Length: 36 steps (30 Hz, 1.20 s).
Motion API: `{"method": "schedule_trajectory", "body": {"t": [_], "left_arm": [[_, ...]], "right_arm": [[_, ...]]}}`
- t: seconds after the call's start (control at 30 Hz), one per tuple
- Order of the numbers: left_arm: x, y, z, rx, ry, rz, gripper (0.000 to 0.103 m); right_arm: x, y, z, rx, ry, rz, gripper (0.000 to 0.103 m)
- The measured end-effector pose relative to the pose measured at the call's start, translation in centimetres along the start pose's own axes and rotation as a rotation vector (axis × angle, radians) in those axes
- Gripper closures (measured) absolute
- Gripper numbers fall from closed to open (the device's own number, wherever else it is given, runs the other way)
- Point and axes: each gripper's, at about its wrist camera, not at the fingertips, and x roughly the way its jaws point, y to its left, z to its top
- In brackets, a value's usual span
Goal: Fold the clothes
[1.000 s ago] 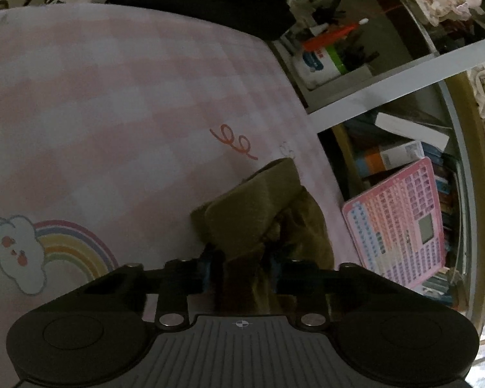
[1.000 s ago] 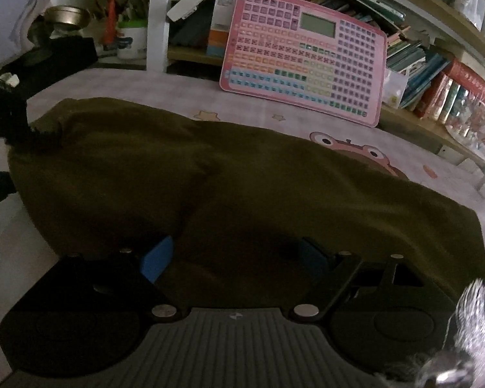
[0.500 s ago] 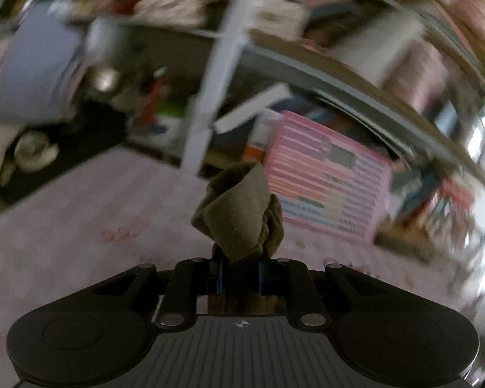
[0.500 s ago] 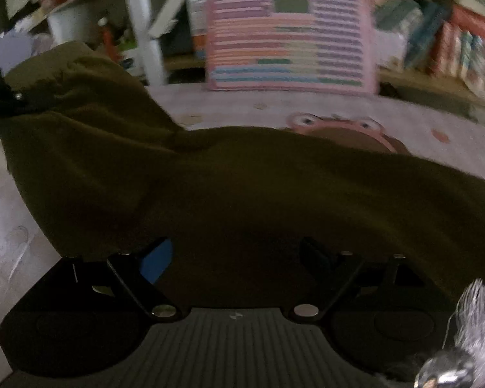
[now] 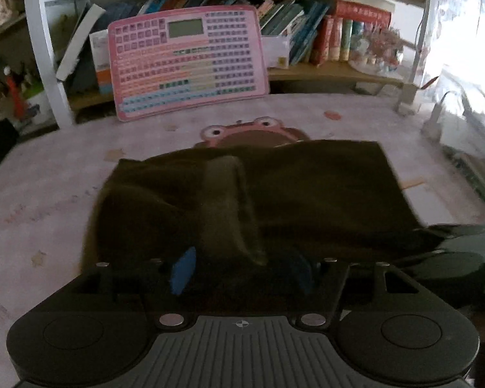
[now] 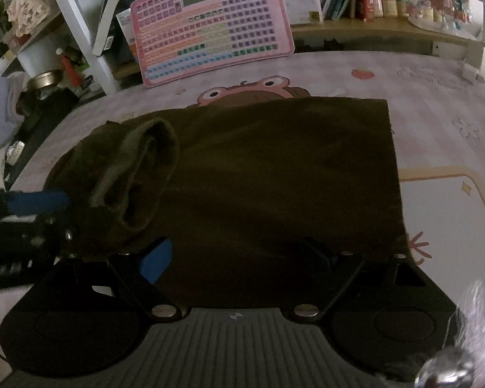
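Both tools, left [image 5: 241, 268] and right [image 6: 234, 255], spread open over olive garment [image 6: 274, 168], frame centre; sleeve cuff [image 6: 139, 168] laid inward for folding.

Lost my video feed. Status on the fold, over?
Left gripper open, right gripper open. Olive garment flat on table, sleeve cuff folded over. Nothing in the way.

The dark olive fleece garment [image 6: 274, 168] covered the middle of the pink printed table mat [image 6: 436, 135]. Bare mat lay open to its right and behind it. At the back edge the pink keyboard-like toy board [image 6: 210, 22] leaned against the wooden bookshelf [image 6: 371, 29], beside a white shelf post [image 6: 80, 29].
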Motion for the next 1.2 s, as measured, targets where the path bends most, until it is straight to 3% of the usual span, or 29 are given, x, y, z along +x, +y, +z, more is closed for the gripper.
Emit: {"method": "schedule_trajectory", "body": {"t": [0.13, 0.27, 0.43, 0.67, 0.83, 0.93, 1.0, 1.03, 1.1, 1.13, 1.17, 1.2], "left_arm": [[-1.8, 1.3, -0.5, -0.114, -0.056, 0.044, 0.027], [-3.9, 4.0, -2.2, -0.336, -0.095, 0.136, 0.025], [-5.8, 6.1, -5.4, -0.56, -0.081, 0.208, 0.024], [-7.4, 6.2, -6.7, -0.589, -0.071, 0.264, 0.024], [-7.2, 6.3, -6.3, -0.596, -0.058, 0.281, 0.024], [-7.3, 6.2, -6.1, -0.584, -0.059, 0.288, 0.024], [-7.4, 6.2, -5.9, -0.575, -0.061, 0.288, 0.024], [-7.4, 6.1, -5.8, -0.572, -0.062, 0.288, 0.024], [-7.4, 6.1, -5.7, -0.566, -0.064, 0.288, 0.024], [-7.4, 6.0, -5.6, -0.562, -0.065, 0.288, 0.024], [-7.4, 6.0, -5.6, -0.559, -0.066, 0.289, 0.024], [-7.4, 6.0, -5.6, -0.557, -0.066, 0.29, 0.024]], "right_arm": [[0.2, -0.3, 0.5, -0.015, 0.012, 0.035, 0.015], [0.9, -0.2, 1.5, -0.015, 0.03, 0.079, 0.015], [1.5, -0.4, 3.4, 0.029, 0.051, 0.158, 0.015], [3.2, -0.5, 5.2, 0.122, 0.102, 0.264, 0.015], [5.7, -0.5, 5.6, 0.284, 0.204, 0.405, 0.016], [6.6, 0.3, 6.0, 0.295, 0.208, 0.44, 0.018], [7.3, 0.9, 6.5, 0.31, 0.217, 0.45, 0.033], [7.8, 1.1, 6.6, 0.331, 0.24, 0.464, 0.046], [8.6, 1.2, 6.9, 0.395, 0.282, 0.509, 0.059], [8.5, 1.3, 7.1, 0.401, 0.28, 0.543, 0.079], [8.4, 1.3, 7.3, 0.407, 0.278, 0.577, 0.088], [8.2, 0.7, 7.2, 0.431, 0.269, 0.599, 0.089]]}}
